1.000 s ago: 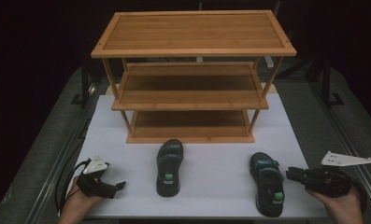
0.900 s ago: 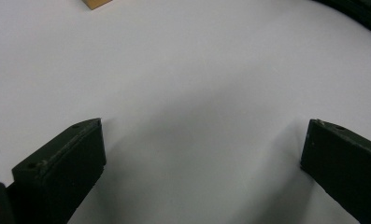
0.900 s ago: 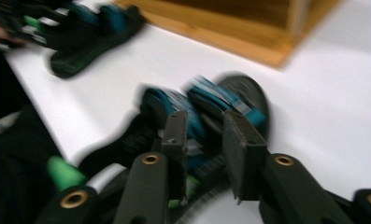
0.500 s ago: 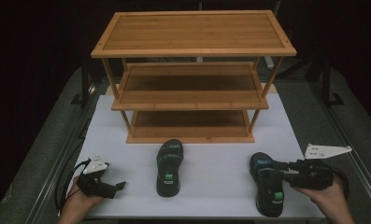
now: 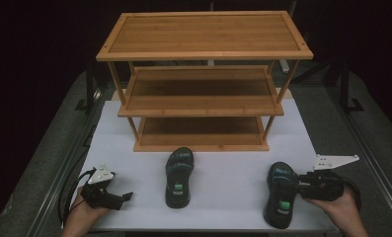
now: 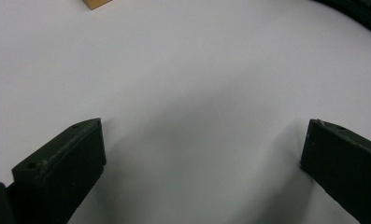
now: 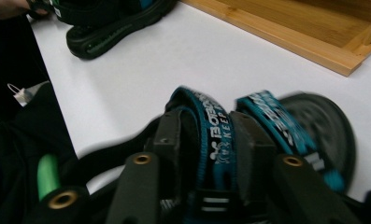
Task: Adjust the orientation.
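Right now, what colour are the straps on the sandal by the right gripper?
Teal blue with white lettering, on a black sandal. The right gripper view shows it best.

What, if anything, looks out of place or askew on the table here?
Nothing looks damaged or spilled. Both sandals sit flat on the white table before the bare wooden rack: the left sandal apart, the right sandal with a teal strap between the right tongs. The left tongs stand open over bare table.
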Tool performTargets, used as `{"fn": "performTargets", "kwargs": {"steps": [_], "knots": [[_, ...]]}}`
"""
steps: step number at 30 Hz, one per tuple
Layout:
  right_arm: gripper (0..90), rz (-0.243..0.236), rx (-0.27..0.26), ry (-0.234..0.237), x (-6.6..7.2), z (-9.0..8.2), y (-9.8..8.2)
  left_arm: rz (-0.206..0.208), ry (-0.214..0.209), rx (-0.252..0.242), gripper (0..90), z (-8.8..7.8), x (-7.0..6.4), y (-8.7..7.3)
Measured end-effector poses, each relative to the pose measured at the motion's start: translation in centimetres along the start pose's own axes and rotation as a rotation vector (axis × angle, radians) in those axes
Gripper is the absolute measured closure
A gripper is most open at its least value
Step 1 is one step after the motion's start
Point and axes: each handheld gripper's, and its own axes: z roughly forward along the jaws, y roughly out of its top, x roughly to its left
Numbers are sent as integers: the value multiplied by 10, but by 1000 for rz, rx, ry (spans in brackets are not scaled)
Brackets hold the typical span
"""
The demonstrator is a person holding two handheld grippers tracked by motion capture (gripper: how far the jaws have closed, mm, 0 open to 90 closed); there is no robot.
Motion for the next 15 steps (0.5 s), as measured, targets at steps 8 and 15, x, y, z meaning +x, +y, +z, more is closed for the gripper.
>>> {"fn": "performTargets", "kwargs": {"steps": [8, 15], "knots": [[669, -11, -4, 0, 1, -2, 1, 1, 0, 0, 0, 0, 0, 0], [669, -21, -16, 6, 4, -4, 7, 0, 0, 0, 0, 0, 0, 0]]}}
